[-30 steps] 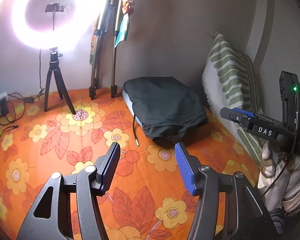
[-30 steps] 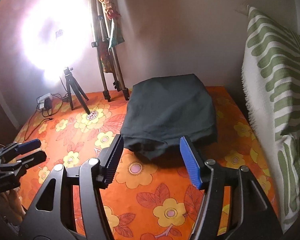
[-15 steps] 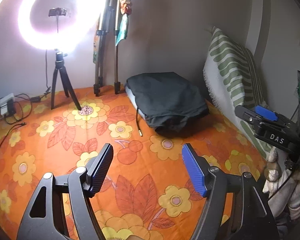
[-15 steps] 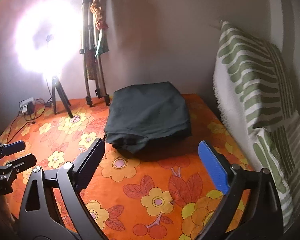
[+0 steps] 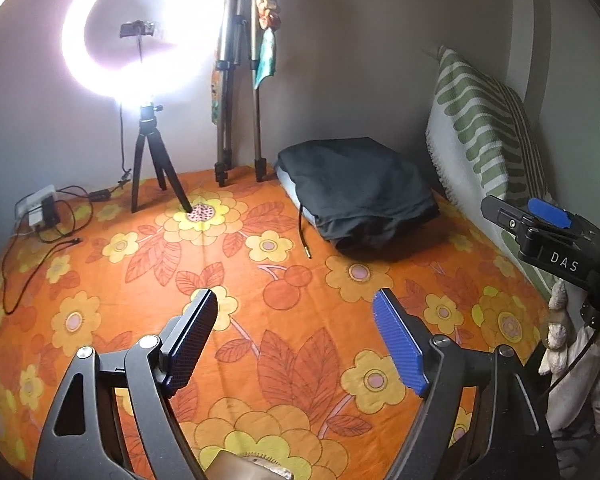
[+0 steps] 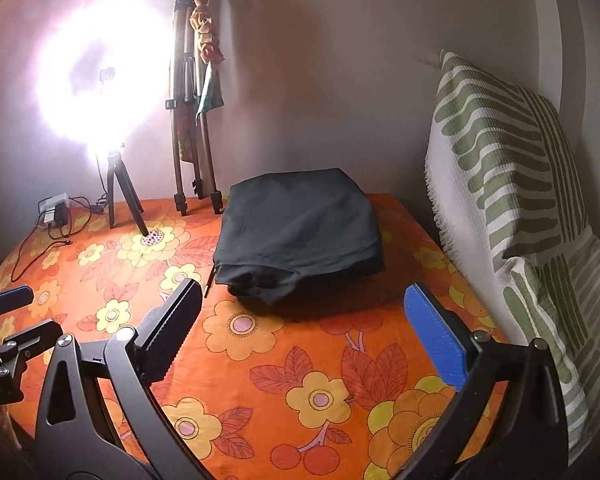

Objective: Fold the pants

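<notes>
The dark pants (image 5: 356,192) lie folded in a thick square stack on the orange flowered bedsheet (image 5: 284,320) at the far right, near the wall; they also show in the right wrist view (image 6: 300,232). A drawstring (image 5: 303,236) hangs from their left edge. My left gripper (image 5: 296,340) is open and empty, well short of the pants. My right gripper (image 6: 312,332) is open and empty, a little in front of the stack. Each gripper also shows at the edge of the other's view: the right one (image 5: 548,228), the left one (image 6: 8,320).
A lit ring light on a small tripod (image 5: 144,80) and a folded tripod (image 5: 236,80) stand at the back wall. A charger with cables (image 5: 40,212) lies at the back left. A green-striped pillow (image 6: 512,184) leans along the right side.
Both grippers have pulled back from the folded pants and their jaws have opened wider. The pants have not moved.
</notes>
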`<action>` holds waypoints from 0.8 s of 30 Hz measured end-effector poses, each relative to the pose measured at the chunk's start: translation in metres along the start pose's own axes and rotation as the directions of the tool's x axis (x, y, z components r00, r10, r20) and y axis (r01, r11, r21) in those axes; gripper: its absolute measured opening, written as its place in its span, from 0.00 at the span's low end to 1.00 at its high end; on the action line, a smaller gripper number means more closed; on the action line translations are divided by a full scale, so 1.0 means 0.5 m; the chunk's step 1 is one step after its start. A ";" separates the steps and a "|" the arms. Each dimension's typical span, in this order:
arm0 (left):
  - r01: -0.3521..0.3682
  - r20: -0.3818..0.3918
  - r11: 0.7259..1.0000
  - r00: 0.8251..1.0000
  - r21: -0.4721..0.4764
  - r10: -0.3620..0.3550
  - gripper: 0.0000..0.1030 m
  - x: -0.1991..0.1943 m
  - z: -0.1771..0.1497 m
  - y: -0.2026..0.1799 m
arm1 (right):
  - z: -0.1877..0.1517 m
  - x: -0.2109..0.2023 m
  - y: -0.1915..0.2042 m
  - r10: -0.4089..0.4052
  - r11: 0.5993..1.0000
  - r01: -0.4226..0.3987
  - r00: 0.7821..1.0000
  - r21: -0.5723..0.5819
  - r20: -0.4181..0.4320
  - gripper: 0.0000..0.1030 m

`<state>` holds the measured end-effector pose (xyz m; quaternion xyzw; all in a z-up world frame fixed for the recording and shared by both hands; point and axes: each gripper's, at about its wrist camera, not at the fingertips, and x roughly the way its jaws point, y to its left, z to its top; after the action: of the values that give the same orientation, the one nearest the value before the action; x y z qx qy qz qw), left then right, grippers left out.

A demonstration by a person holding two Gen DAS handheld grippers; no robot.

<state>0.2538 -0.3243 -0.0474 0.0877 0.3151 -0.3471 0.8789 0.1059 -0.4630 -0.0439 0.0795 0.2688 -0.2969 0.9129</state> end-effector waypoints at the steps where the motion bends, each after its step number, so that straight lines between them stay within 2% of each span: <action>1: 0.000 0.003 1.000 1.000 -0.006 0.001 0.79 -0.001 0.000 0.002 | 0.000 0.001 -0.002 -0.001 1.000 0.001 1.000 0.005 0.000 1.00; 5: -0.010 0.013 0.999 1.000 -0.033 0.010 0.81 -0.004 0.002 0.012 | 0.002 -0.001 -0.008 0.006 0.999 -0.006 1.000 0.031 0.003 1.00; 24: -0.026 0.029 1.000 0.999 -0.016 0.027 0.81 -0.013 0.002 0.005 | 0.009 -0.002 -0.002 0.010 0.999 -0.011 1.000 0.040 0.017 1.00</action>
<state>0.2524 -0.3191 -0.0427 0.0798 0.3040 -0.3340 0.8886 0.1066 -0.4644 -0.0396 0.0966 0.2545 -0.2979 0.9150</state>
